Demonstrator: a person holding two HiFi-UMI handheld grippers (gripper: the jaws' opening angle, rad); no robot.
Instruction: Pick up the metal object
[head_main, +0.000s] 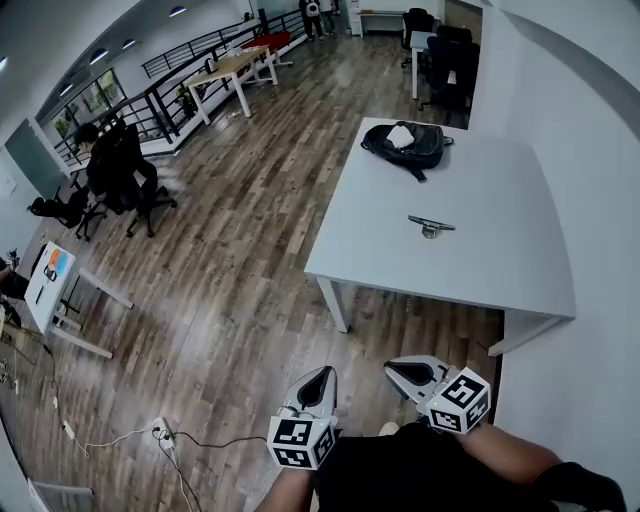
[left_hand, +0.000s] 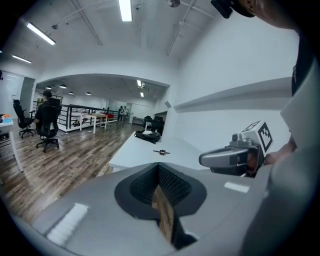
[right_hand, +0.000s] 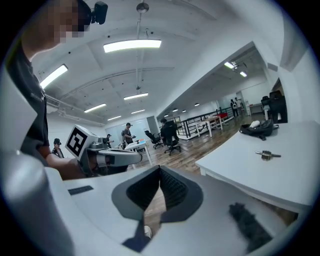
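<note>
metal object (head_main: 431, 226) on table (head_main: 490, 270), (bag (head_main: 405, 147) behind)

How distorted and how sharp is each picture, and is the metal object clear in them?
Head view: strong fisheye bend at the edges, even light, the metal object small but sharp on the white table. Left gripper view: round dark border, object tiny and soft. Right gripper view: ceiling lamp glares, object a bit larger.

Bright ceiling strips (right_hand: 132, 45) light evenly; fisheye edges bend and darken.
</note>
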